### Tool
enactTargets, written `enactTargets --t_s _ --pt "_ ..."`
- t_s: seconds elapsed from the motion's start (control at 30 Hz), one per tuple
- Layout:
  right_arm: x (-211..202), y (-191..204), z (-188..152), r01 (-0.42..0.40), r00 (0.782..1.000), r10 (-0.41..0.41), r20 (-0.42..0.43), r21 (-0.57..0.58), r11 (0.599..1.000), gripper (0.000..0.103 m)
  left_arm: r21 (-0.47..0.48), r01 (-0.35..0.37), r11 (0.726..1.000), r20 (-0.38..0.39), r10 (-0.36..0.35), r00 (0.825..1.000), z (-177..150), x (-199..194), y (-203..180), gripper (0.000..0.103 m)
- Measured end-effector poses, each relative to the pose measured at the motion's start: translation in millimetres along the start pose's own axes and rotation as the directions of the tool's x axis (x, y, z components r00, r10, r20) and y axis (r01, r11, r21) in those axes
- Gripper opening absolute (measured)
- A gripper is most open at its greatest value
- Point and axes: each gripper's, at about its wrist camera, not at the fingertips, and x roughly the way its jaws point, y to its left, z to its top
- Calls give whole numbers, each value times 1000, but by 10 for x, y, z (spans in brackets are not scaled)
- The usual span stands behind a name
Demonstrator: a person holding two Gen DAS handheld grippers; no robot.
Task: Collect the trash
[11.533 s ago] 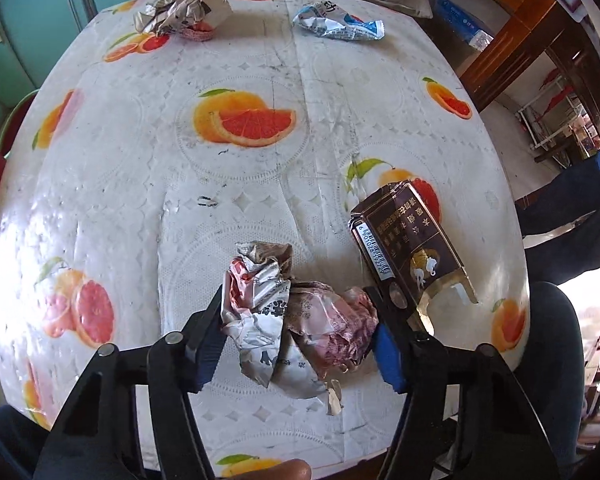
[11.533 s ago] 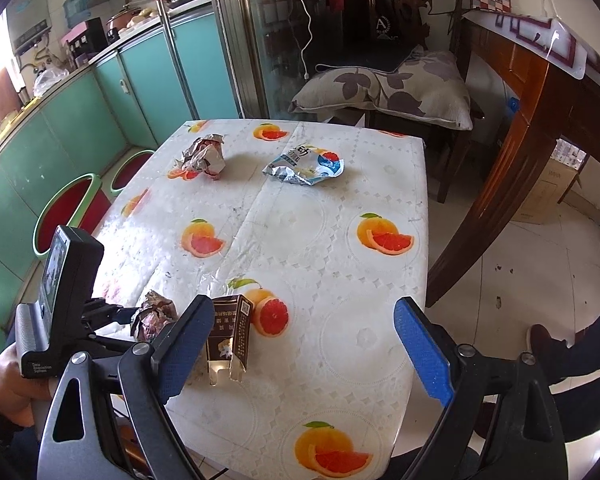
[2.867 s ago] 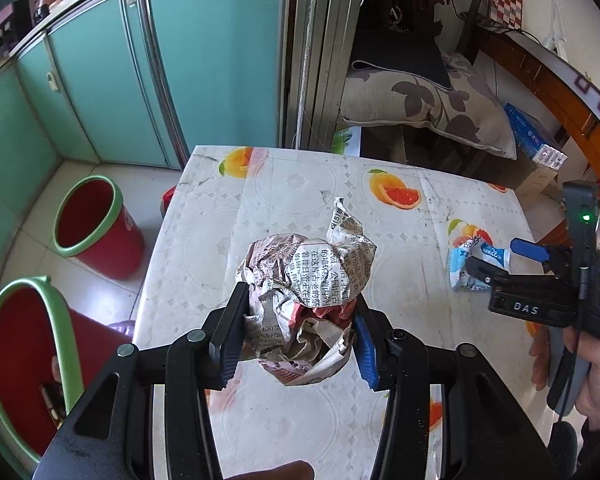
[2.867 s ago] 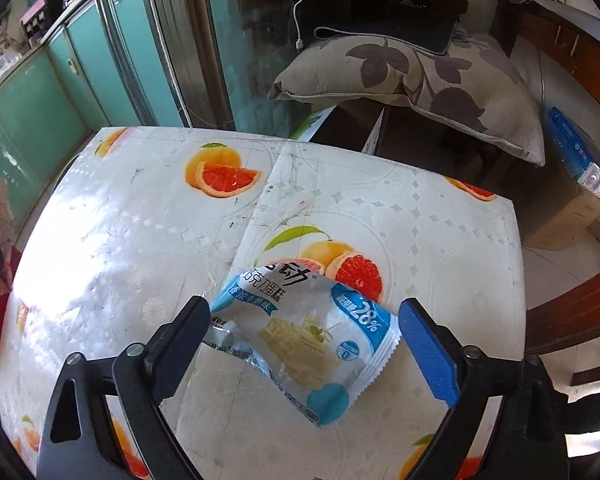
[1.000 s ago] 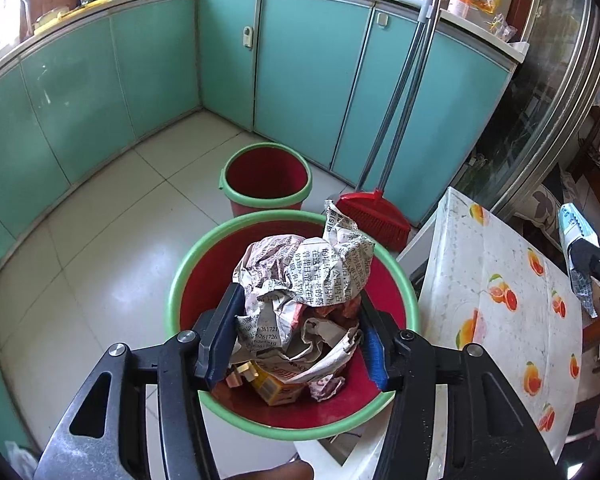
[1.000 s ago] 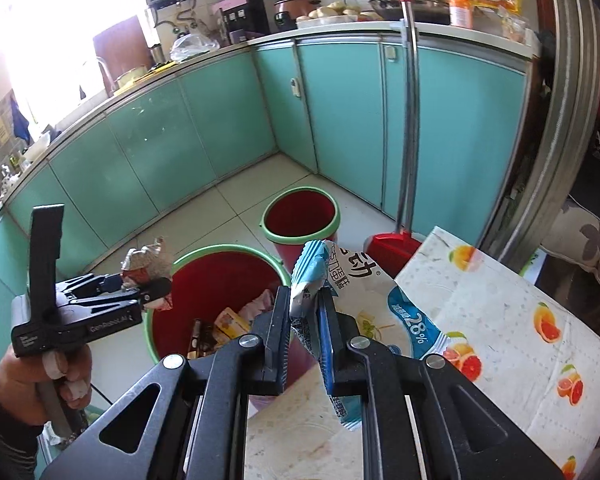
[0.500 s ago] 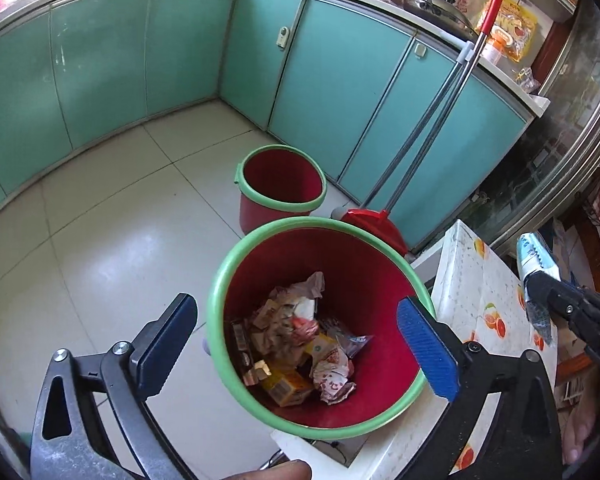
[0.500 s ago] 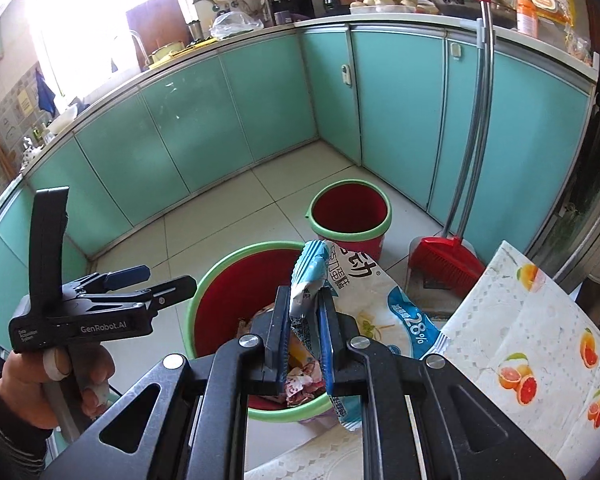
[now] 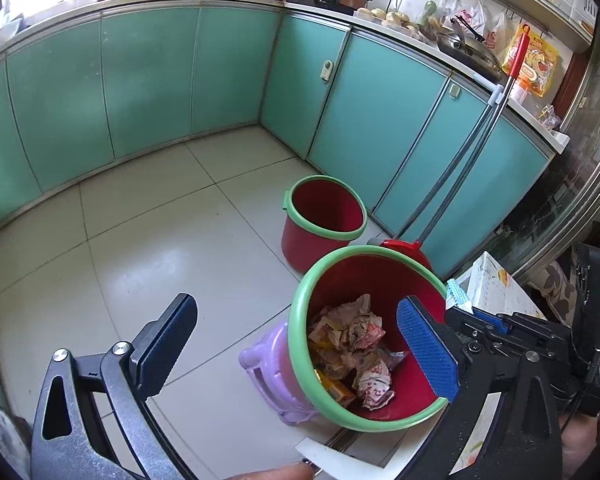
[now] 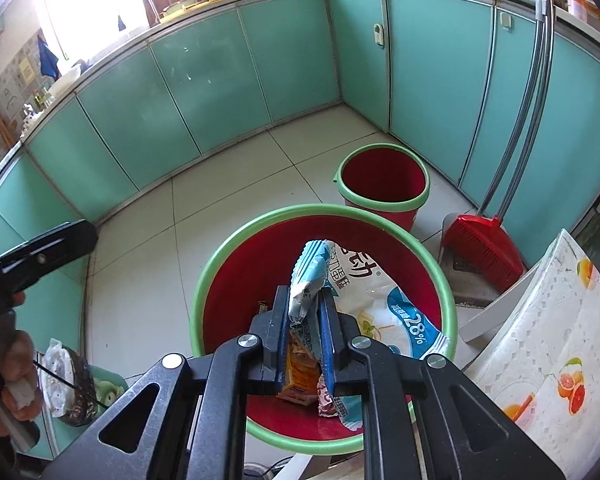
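Observation:
A red bin with a green rim [image 9: 300,360] stands on a purple stool [image 9: 266,372] beside the table. It holds crumpled paper and wrappers [image 9: 352,344]. My left gripper [image 9: 296,344] is open and empty, left of and above the bin. My right gripper [image 10: 305,304] is shut on a white and blue snack wrapper [image 10: 380,320] and holds it over the same bin [image 10: 204,280]. The right gripper also shows at the right of the left wrist view [image 9: 464,312].
A smaller red bin [image 9: 324,216] stands on the tiled floor by the teal cabinets [image 9: 148,76]. A red broom and dustpan [image 10: 480,244] lean against the cabinets. The table corner with the orange-print cloth [image 10: 548,340] is at the right.
My left gripper has drawn back to the left of the bin, still open. My right gripper has carried the snack wrapper forward until it hangs over the bin.

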Motion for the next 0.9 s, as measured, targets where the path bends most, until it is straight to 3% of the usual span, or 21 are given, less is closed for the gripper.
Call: enactTargets --t_s 0.1,0.13,0.2,0.23,0.27,0.57,0.73,0.9 --pt "123 21 -28 15 1000 -15 -19 -9 1000 13 -11 -5 1000 6 5 1000 1 -39 70 100" --pt "162 32 -38 26 999 -27 -24 -14 1000 20 -12 -7 1000 8 7 1000 2 -49 74 100" --pt "215 49 -47 40 999 -41 -33 -17 999 42 -14 -8 1000 10 8 1000 -6 -64 78 100" --pt "237 50 -60 41 998 -42 -36 -17 999 64 -12 -9 1000 14 9 1000 -8 -75 73 100" --pt "248 51 -75 46 998 -46 -34 -17 999 74 -10 -11 1000 17 11 1000 -7 -82 62 100" --pt "-64 -2 -151 99 995 -99 2 -19 995 74 12 -13 1000 26 12 1000 -31 -177 -104 102" --pt "-638 -130 -284 151 986 -153 70 21 988 75 63 15 998 42 -18 999 -96 -335 -456 102" --pt "-1366 -301 -505 221 962 -229 151 70 973 75 143 55 988 62 -64 996 -226 -540 -940 102"
